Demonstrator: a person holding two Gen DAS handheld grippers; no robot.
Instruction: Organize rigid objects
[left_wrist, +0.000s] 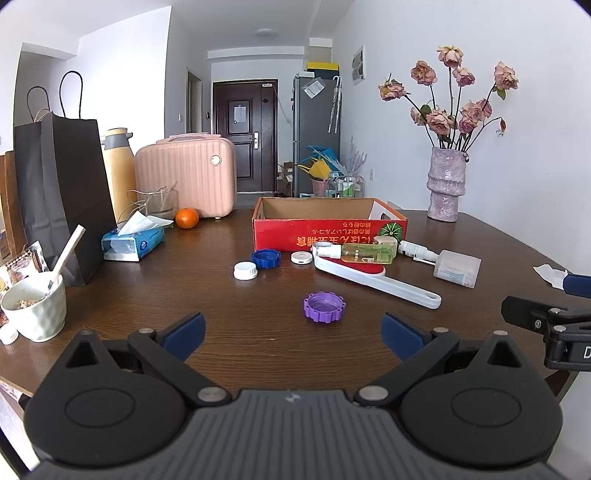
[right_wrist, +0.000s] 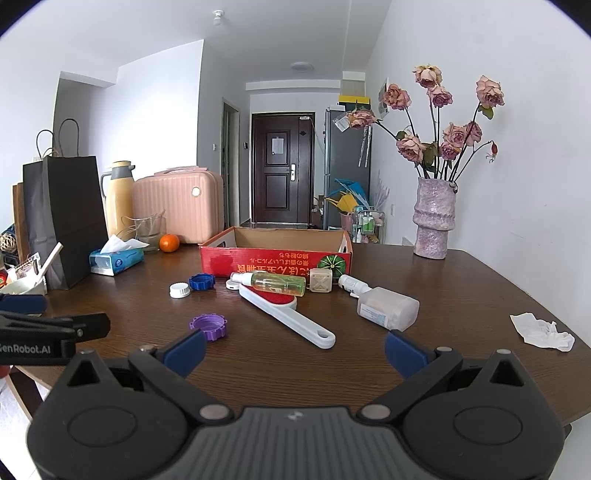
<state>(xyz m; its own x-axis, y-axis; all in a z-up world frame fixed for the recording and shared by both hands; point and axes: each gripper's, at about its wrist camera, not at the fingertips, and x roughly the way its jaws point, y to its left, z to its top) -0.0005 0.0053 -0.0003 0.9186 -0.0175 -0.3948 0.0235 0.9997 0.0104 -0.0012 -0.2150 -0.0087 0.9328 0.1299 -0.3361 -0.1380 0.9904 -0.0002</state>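
A red cardboard box (left_wrist: 328, 232) (right_wrist: 275, 260) stands open at the middle of the brown table. In front of it lie a purple cap (left_wrist: 324, 307) (right_wrist: 209, 326), a blue cap (left_wrist: 266, 258) (right_wrist: 202, 282), a white cap (left_wrist: 245, 271) (right_wrist: 180, 290), a white disc (left_wrist: 302, 257), a green spray bottle (left_wrist: 364, 254) (right_wrist: 275, 282), a white long-handled brush (left_wrist: 380, 281) (right_wrist: 291, 315), a frosted pump bottle (left_wrist: 448, 266) (right_wrist: 384, 308) and a beige cube (right_wrist: 320, 280). My left gripper (left_wrist: 293, 334) is open, just short of the purple cap. My right gripper (right_wrist: 293, 349) is open and holds nothing.
On the left stand a black paper bag (left_wrist: 62, 192), a yellow thermos (left_wrist: 118, 173), a pink case (left_wrist: 188, 173), a tissue pack (left_wrist: 133, 242), an orange (left_wrist: 187, 218) and a bowl (left_wrist: 35, 310). A vase of dried roses (left_wrist: 445, 184) stands back right. A crumpled tissue (right_wrist: 543, 330) lies right.
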